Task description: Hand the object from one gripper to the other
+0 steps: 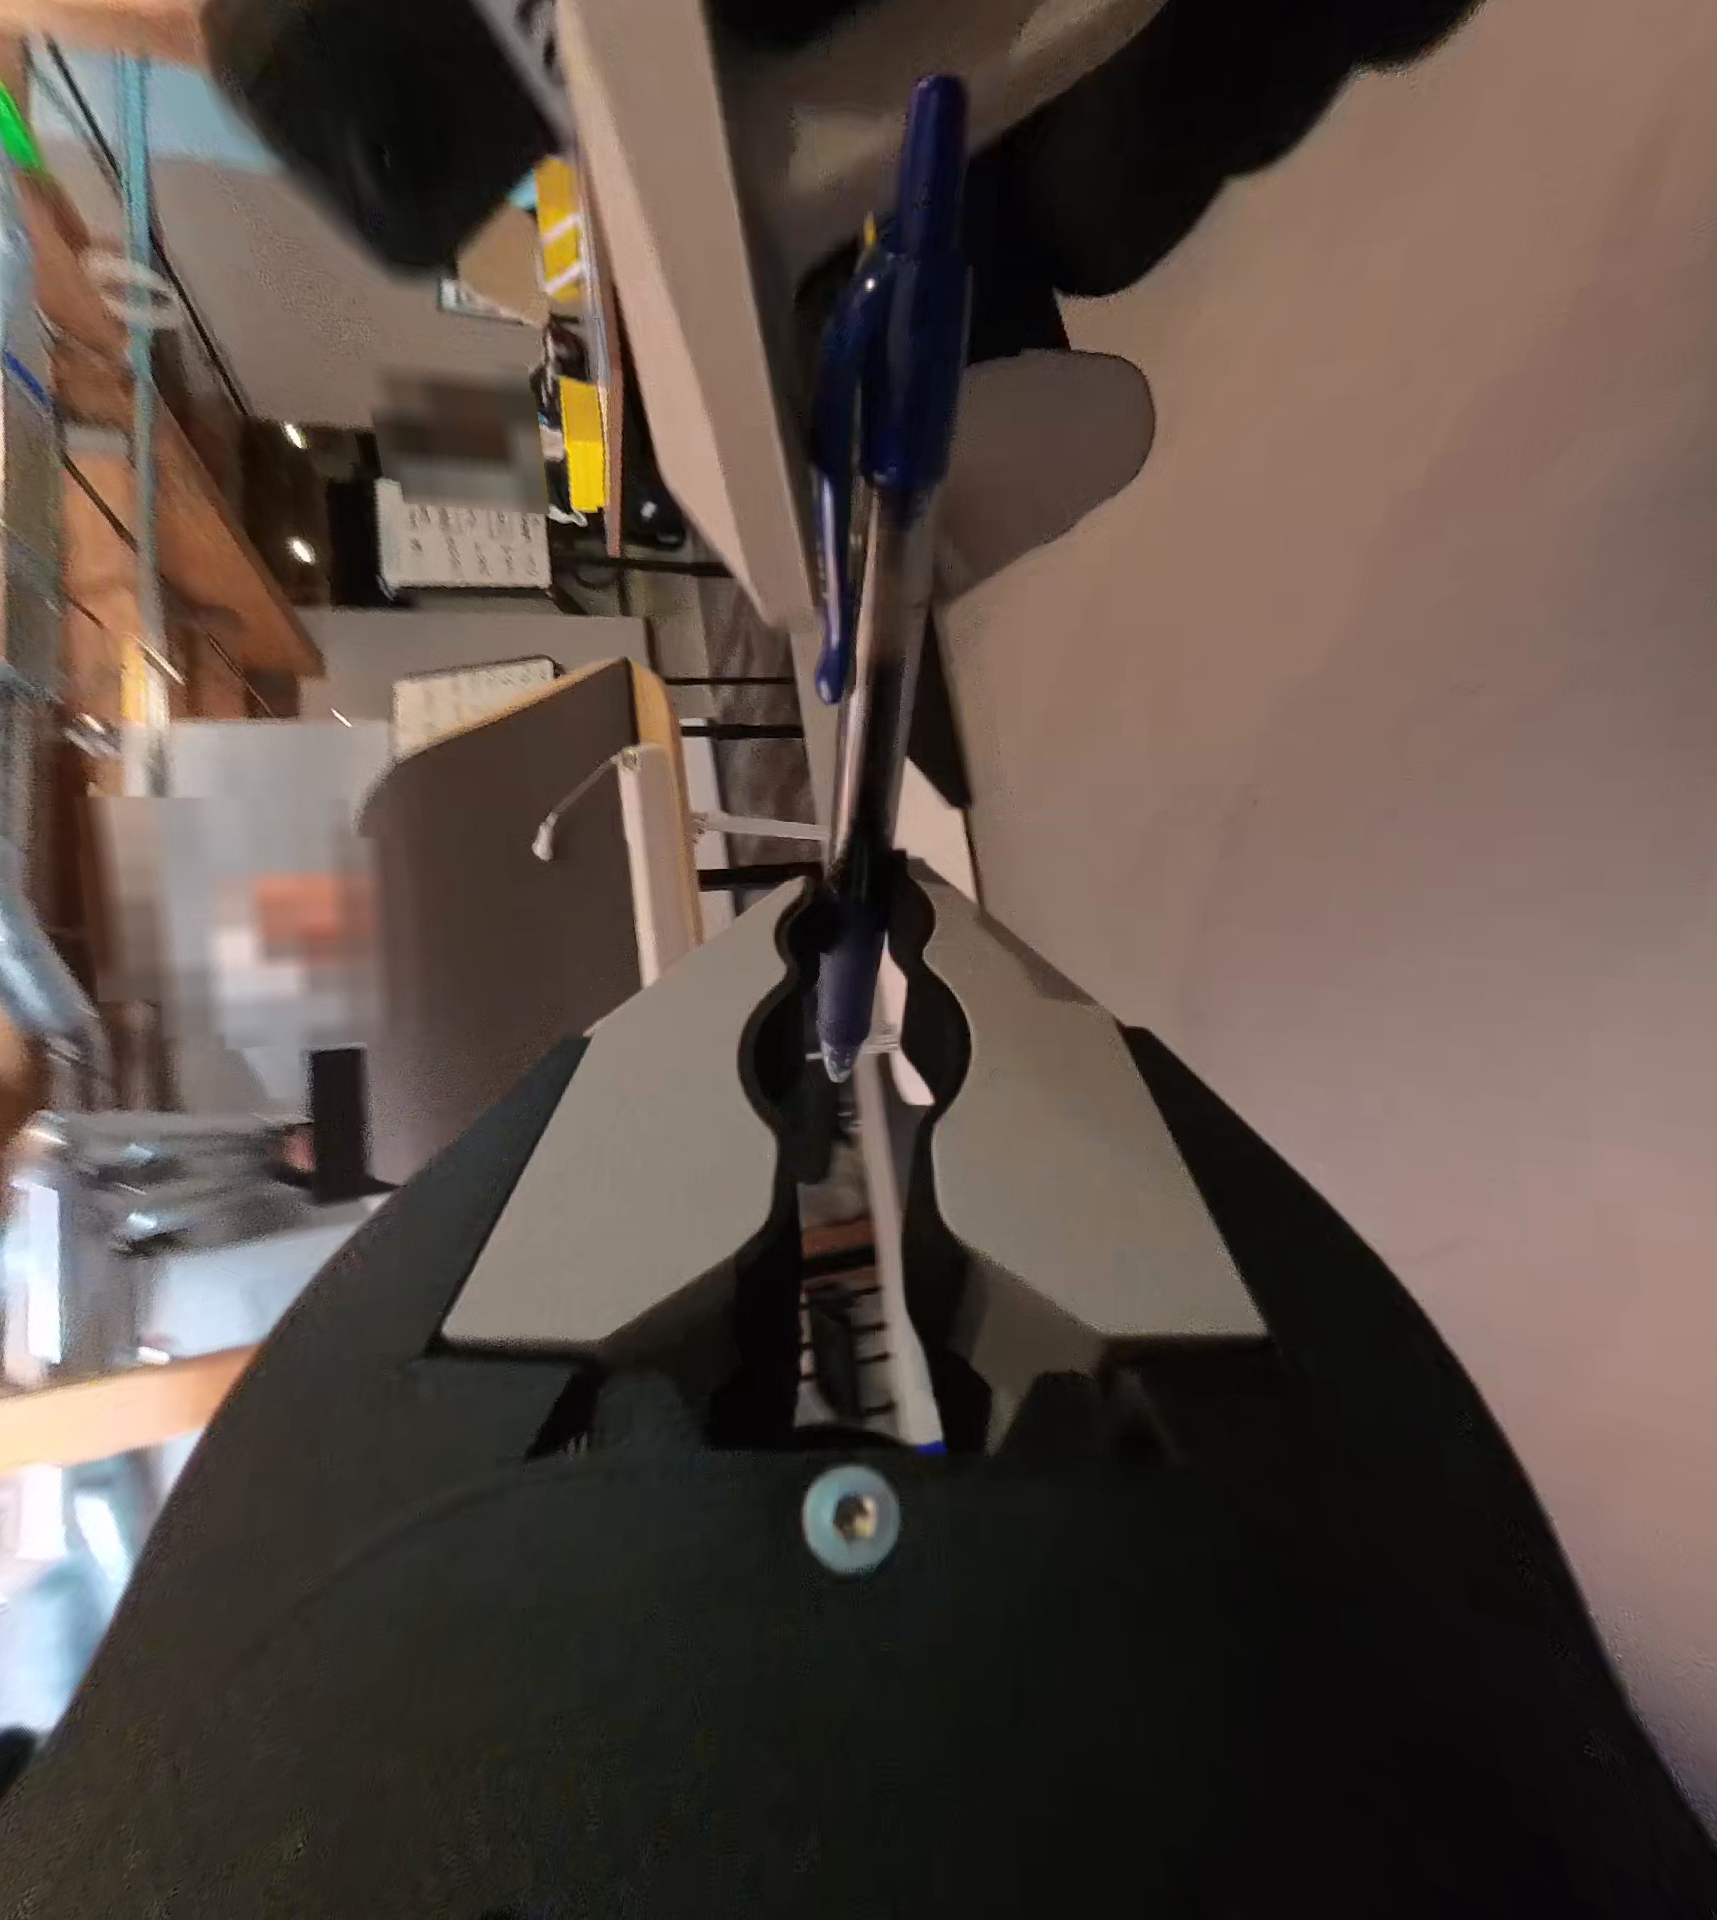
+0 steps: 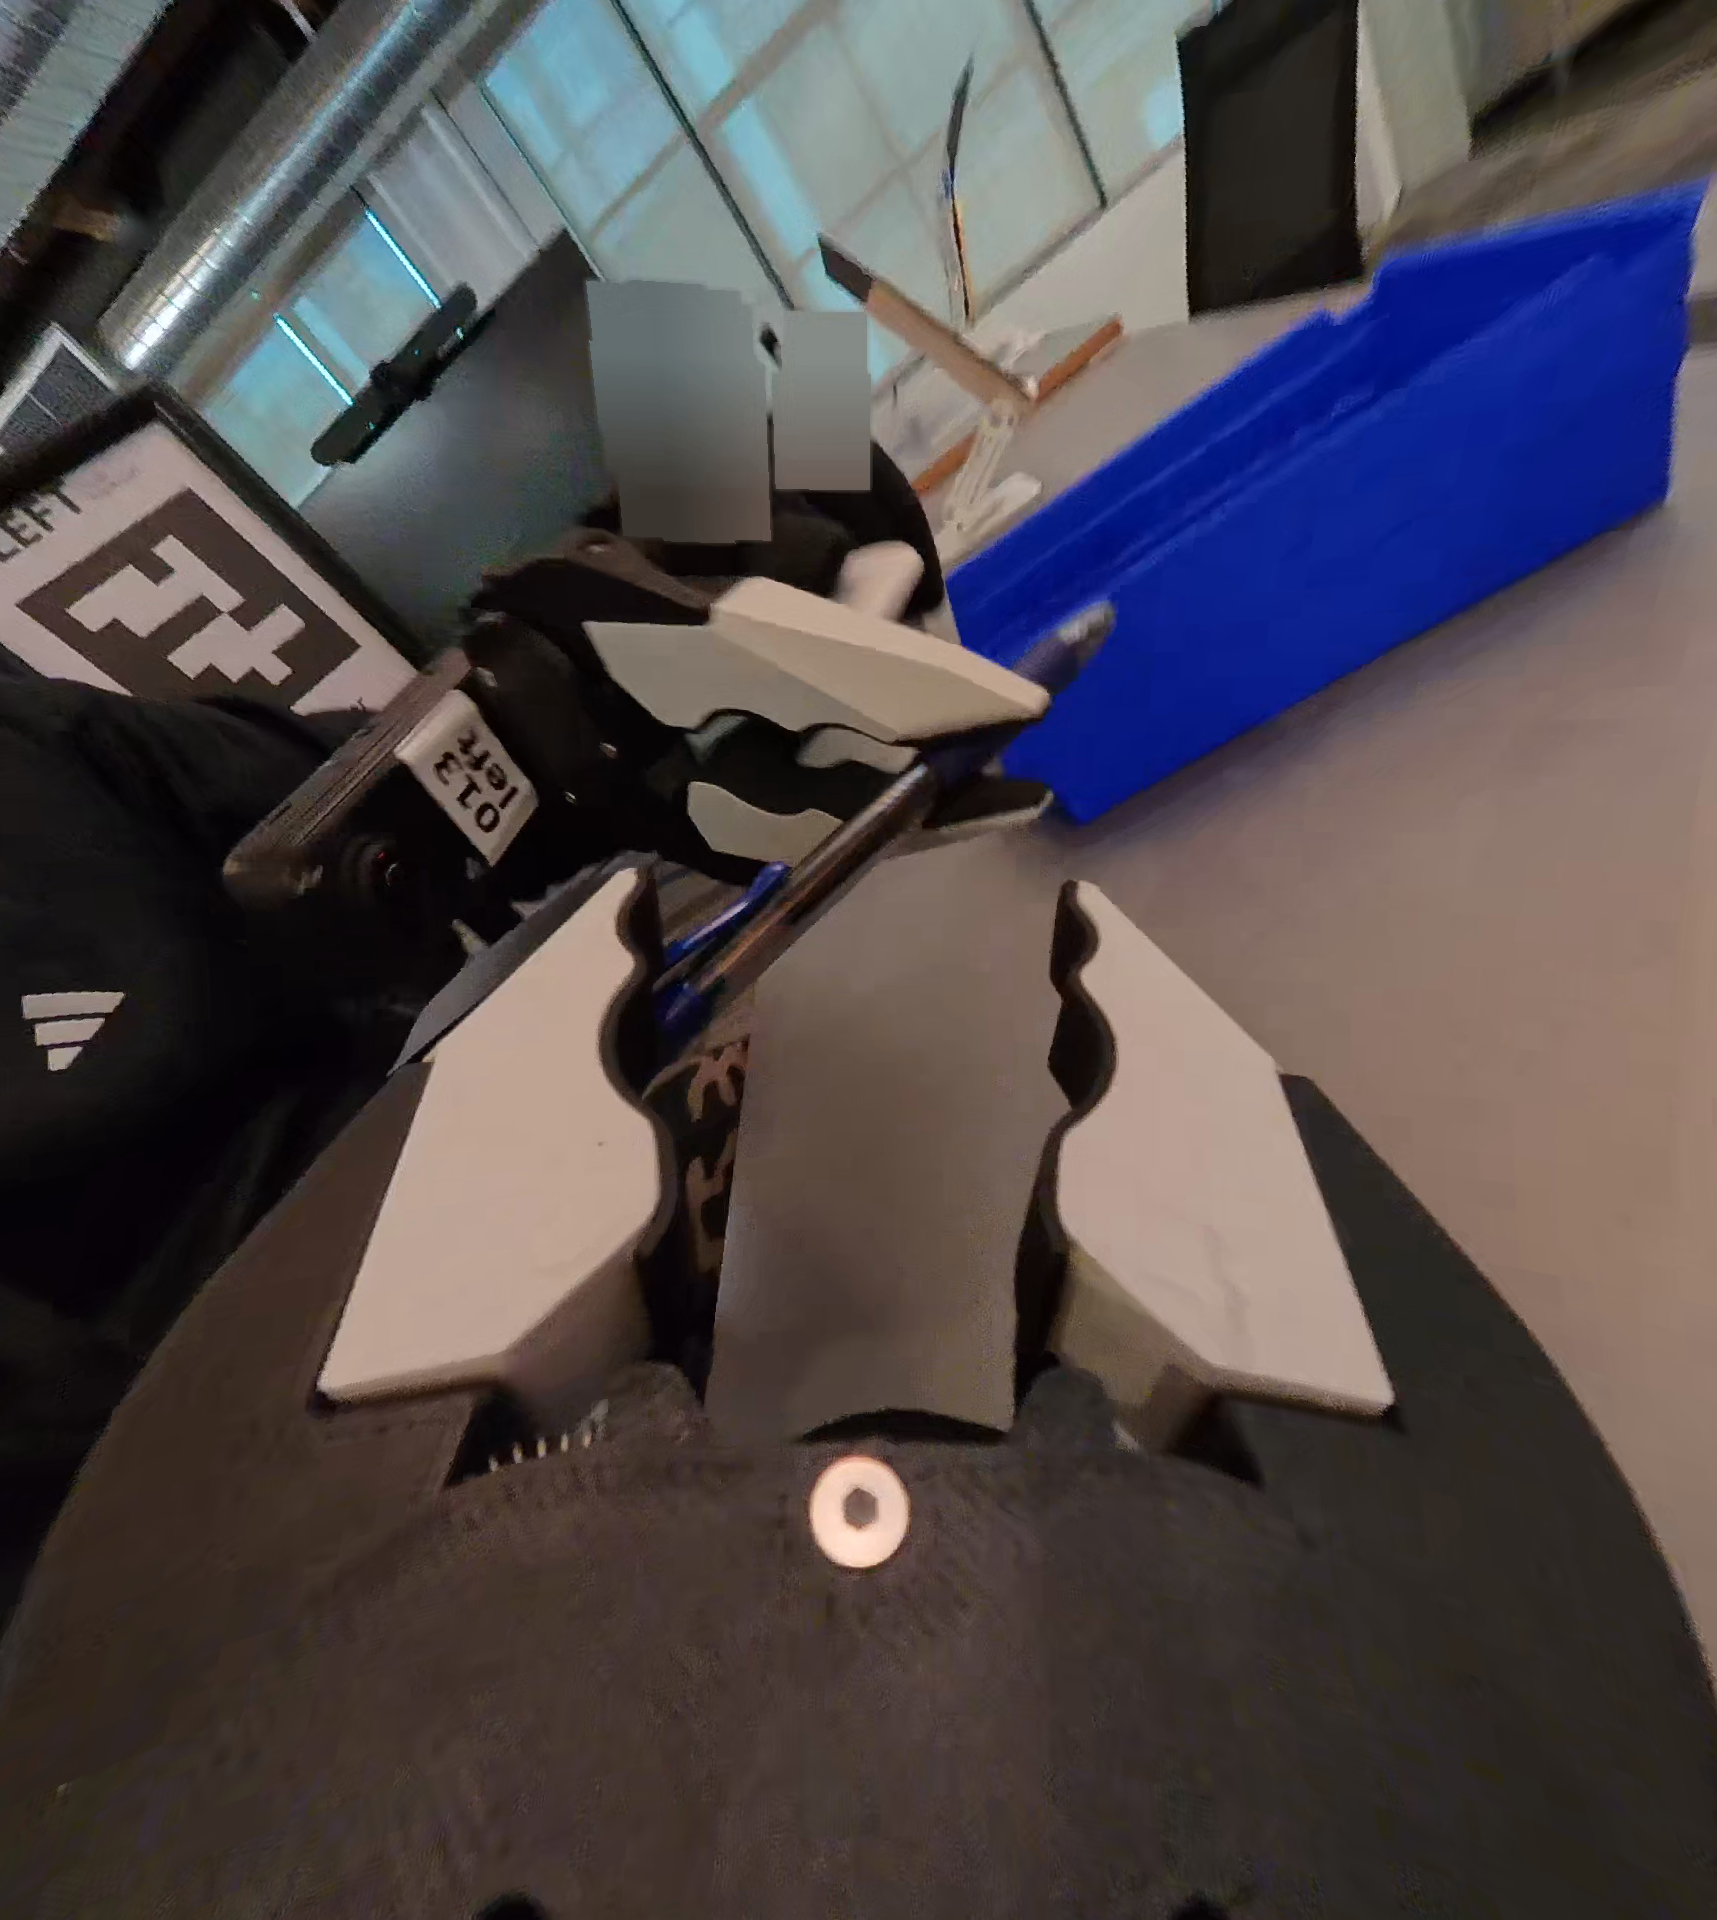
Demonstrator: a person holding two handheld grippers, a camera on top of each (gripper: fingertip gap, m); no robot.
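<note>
Presently the grey worktop [image 2: 1456, 935] carries a blue bin [image 2: 1353, 499] just behind the pen. The left claw [image 1: 859, 904] is clamped on the blue pen [image 1: 885, 582] near its tip. The right claw [image 2: 854, 914] gapes wide, pen cap end beside its left finger. Recommended: centre the barrel, close firmly, then release left.
</note>
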